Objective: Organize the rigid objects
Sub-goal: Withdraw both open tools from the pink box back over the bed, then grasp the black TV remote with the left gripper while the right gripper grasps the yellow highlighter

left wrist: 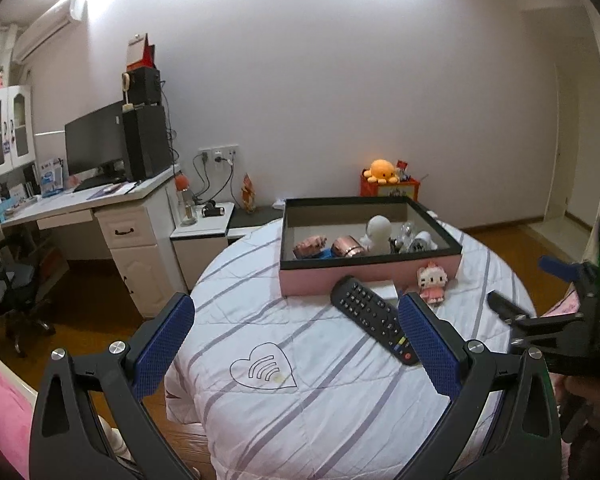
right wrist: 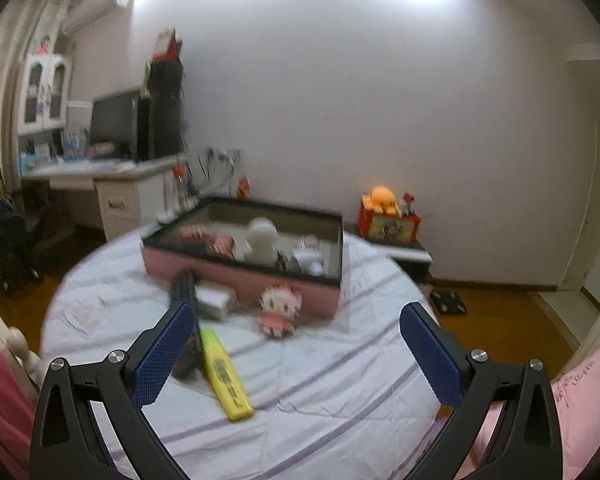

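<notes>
- One round table (left wrist: 320, 420) stands in the room, covered with a white cloth with grey stripes and a heart outline.
- One pink box (left wrist: 320, 280) with a black rim sits on the far part of the table; it is open at the top.
- Inside the box the left wrist view shows about five things: one white figurine (left wrist: 378, 232), one copper-coloured cylinder (left wrist: 347, 247), one pinkish metallic piece (left wrist: 310, 245), one blue item only partly seen, and a cluster of clear and white items at the right that I cannot count.
- One black remote control (left wrist: 370, 314) lies on the cloth in front of the box, angled, its near end beside the left gripper's right finger.
- One small white box (left wrist: 386, 291) rests against the pink box's front wall, just behind the remote.
- One cat-like toy figure in pink (left wrist: 432, 282) leans at the box's front wall, right of the white box.
- One yellow flat stick-shaped object (right wrist: 224, 376) lies on the cloth near the remote in the right wrist view, which is blurred.
- Left gripper (left wrist: 296, 344): one, fingers spread wide, holding nothing, hovering above the cloth and pointing toward the box.
- Right gripper (right wrist: 294, 350): one, fingers likewise spread wide and empty, raised above the table and aimed at the toy figure and box; in the left wrist view it shows at the right edge.
</notes>
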`<state>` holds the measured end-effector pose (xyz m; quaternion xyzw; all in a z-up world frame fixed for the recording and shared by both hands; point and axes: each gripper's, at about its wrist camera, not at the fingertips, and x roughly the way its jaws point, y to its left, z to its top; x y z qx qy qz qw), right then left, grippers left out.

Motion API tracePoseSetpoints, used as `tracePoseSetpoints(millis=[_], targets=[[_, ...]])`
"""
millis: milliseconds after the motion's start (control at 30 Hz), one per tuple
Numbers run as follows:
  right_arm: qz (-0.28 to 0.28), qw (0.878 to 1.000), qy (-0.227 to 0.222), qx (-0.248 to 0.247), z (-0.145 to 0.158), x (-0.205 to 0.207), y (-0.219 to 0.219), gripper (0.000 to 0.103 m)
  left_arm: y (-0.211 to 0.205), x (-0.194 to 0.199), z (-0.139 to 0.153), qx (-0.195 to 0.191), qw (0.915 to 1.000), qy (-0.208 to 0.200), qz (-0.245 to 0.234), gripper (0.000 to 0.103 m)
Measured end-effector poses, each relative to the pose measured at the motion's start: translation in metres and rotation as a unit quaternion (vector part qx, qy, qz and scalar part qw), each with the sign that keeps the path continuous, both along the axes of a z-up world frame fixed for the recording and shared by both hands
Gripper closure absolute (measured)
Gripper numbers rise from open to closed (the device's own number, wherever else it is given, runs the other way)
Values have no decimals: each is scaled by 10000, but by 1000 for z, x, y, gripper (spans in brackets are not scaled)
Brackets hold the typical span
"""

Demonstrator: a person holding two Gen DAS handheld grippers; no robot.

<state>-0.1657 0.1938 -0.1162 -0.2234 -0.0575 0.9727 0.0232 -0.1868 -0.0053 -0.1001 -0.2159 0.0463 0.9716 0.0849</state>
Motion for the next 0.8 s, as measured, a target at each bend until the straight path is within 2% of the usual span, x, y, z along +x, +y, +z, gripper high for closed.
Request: tracePoseSetpoints(millis=[133, 300, 433, 500, 567, 633, 700, 733, 767, 800], targets=[[-27, 9978, -667, -17, -34, -28, 4, 0, 8, -9, -9, -106, 9998, -147, -91, 0], [308, 9926, -1171, 49, -63, -36, -3, 1, 15, -20, -20, -215, 9990, -355, -143, 0], [603, 9883, -1401, -44, -72, -41, -4, 10, 19, -25, -24, -268, 9985, -438, -189, 0], [751, 9853, -1533, -25, -77, -45, -7, 18, 21, -27, -26, -308, 9981, -482, -220, 0], [911, 9814, -1690, -17, -82, -49, -12, 32, 23, -29, -28, -359, 9977, -528, -229, 0], [1019, 9788, -1774, -15, -85, -54, -16, 33, 24, -30, -30, -401, 9974, -552, -224, 0], [1105, 9779, -1772, -47, -86, -57, -18, 43, 25, -32, -30, -423, 9972, -581, -230, 0], [1180, 9768, -1787, -91, -86, -60, -18, 63, 26, -32, -30, -427, 9971, -585, -230, 0], [1249, 9759, -1784, -127, -86, -61, -18, 77, 27, -33, -30, -426, 9970, -597, -241, 0], [1261, 9761, -1769, -106, -86, -60, -18, 77, 28, -34, -30, -422, 9968, -623, -253, 0]])
